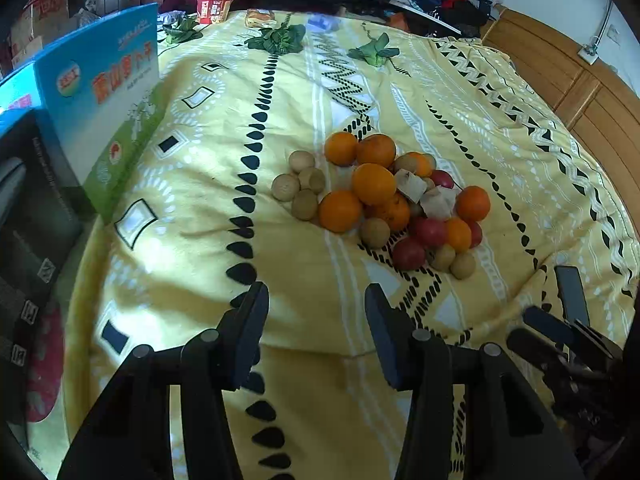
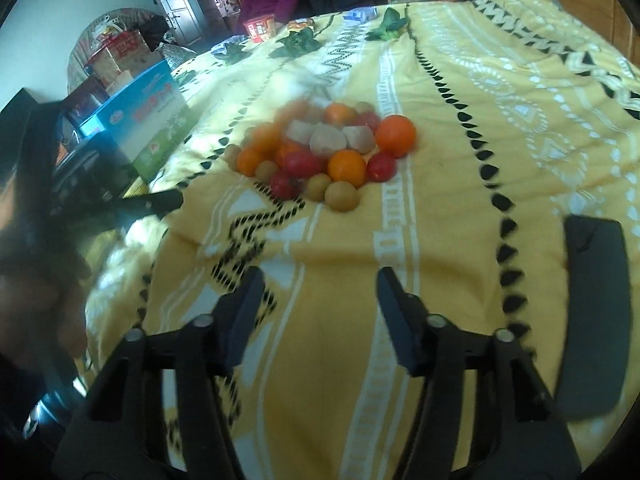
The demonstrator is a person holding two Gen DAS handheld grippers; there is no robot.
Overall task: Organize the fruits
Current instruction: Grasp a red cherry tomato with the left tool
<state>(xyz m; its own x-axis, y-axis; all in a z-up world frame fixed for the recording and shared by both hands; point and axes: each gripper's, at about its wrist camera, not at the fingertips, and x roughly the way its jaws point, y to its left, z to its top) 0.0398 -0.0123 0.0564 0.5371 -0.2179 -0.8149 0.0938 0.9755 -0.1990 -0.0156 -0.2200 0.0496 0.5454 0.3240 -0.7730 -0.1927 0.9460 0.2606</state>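
A pile of fruit lies on a yellow patterned cloth (image 1: 200, 200): oranges (image 1: 373, 183), red tomato-like fruits (image 1: 408, 253) and small tan round fruits (image 1: 285, 187), with pale paper-like scraps (image 1: 410, 185) on top. The pile also shows, blurred, in the right wrist view (image 2: 346, 166). My left gripper (image 1: 317, 294) is open and empty, well short of the pile. My right gripper (image 2: 321, 280) is open and empty, also short of the pile. The right gripper shows at the lower right of the left wrist view (image 1: 560, 320).
A blue and white box (image 1: 104, 96) stands at the cloth's left edge. Green leafy sprigs (image 1: 276, 38) and snack packets (image 1: 214, 9) lie at the far edge. A wooden cabinet (image 1: 560, 80) is at right. A dark flat object (image 2: 592, 312) lies at right.
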